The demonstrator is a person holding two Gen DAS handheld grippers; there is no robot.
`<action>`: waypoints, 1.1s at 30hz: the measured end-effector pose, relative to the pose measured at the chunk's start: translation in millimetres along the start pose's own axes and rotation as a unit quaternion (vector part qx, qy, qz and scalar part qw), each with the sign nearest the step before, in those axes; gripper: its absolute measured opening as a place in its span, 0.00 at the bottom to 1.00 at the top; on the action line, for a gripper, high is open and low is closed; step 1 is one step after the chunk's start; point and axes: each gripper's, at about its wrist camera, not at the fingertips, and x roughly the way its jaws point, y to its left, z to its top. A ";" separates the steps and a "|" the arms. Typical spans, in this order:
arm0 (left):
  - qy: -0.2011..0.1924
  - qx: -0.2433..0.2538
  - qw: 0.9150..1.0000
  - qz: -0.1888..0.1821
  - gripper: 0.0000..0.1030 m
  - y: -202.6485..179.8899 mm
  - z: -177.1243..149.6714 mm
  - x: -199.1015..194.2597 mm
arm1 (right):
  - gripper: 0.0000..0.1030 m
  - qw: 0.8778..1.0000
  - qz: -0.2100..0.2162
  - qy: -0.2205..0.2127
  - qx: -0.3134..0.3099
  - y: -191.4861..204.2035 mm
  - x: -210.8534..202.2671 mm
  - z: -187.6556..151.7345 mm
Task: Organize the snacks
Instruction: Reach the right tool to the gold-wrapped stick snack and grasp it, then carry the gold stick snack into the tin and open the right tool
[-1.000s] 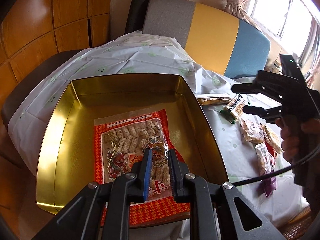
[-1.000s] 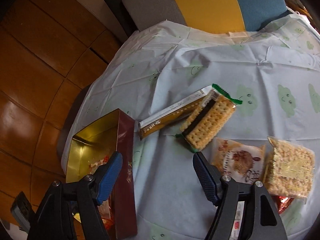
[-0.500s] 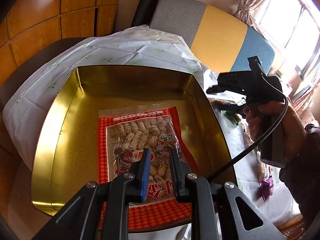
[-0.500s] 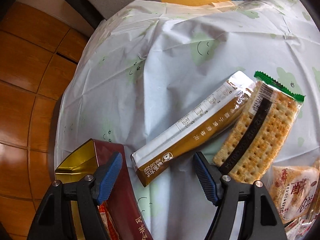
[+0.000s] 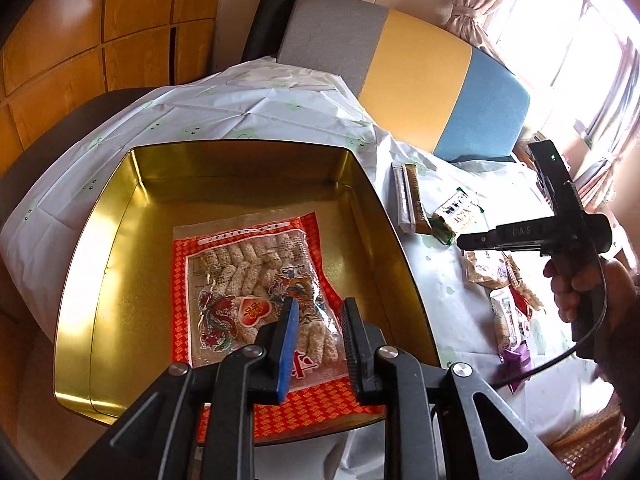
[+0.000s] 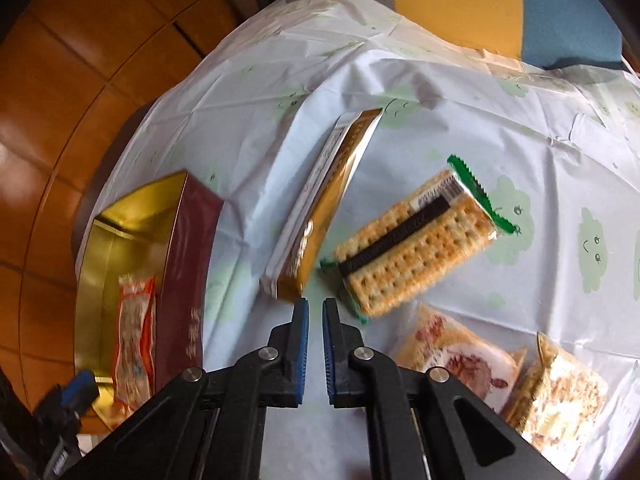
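Observation:
A gold tin (image 5: 100,216) holds a red rice-cracker bag (image 5: 256,280); both also show in the right wrist view, the tin (image 6: 188,248) and the bag (image 6: 134,320). My left gripper (image 5: 318,312) hovers over the bag, its jaws a little apart and empty. My right gripper (image 6: 315,312) is nearly shut and empty, just short of a gold-and-white stick packet (image 6: 328,200). A green-edged cracker pack (image 6: 416,240) lies right of the packet. In the left wrist view the right gripper (image 5: 472,240) is above the snacks.
More snack packs (image 6: 460,356) lie at the lower right on the cloud-print tablecloth (image 6: 520,120). A purple wrapper (image 5: 516,360) lies near the front. A grey, yellow and blue seat back (image 5: 416,76) stands behind the table. Wood panelling is on the left.
My right gripper has closed from wide open to nearly shut and swung so the stick packet sits just ahead of its tips. My left gripper's jaws have opened slightly over the bag.

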 end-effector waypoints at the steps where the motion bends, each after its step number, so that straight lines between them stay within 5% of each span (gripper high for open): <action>1: 0.001 0.002 1.000 -0.001 0.24 -2.1 0.0 0.4 | 0.06 1.000 -0.007 0.007 -0.011 0.0 -2.1 -6.7; 4: 0.004 0.006 1.000 -0.005 0.24 -8.1 -2.0 0.4 | 0.09 1.000 -0.009 0.003 -0.017 -0.1 -9.4 -19.3; 7: -0.001 0.013 1.000 -0.004 0.24 -10.5 -2.5 -1.9 | 0.34 1.000 -0.006 -0.028 -0.008 5.7 -17.5 -16.1; 13: 0.001 -0.001 1.000 0.001 0.27 3.3 -1.0 0.7 | 0.41 0.995 -0.056 -0.081 0.014 29.4 1.4 29.4; 20: 0.009 -0.024 1.000 0.013 0.28 22.2 0.3 7.7 | 0.49 0.987 -0.158 -0.041 -0.009 43.2 58.6 66.9; 23: 0.011 -0.030 0.999 0.016 0.28 26.5 0.3 10.4 | 0.48 0.979 -0.195 -0.033 -0.041 48.8 71.2 67.4; 25: 0.012 -0.032 0.999 0.016 0.28 26.0 0.0 11.6 | 0.35 0.976 -0.206 -0.030 -0.065 51.9 70.6 63.9; 27: 0.012 -0.029 0.999 0.016 0.28 23.7 -0.9 12.1 | 0.27 0.979 -0.190 -0.031 -0.071 50.0 61.8 58.3; 33: 0.015 -0.014 0.999 0.028 0.28 9.1 -3.4 11.6 | 0.24 0.984 -0.145 -0.035 -0.102 52.4 27.4 22.8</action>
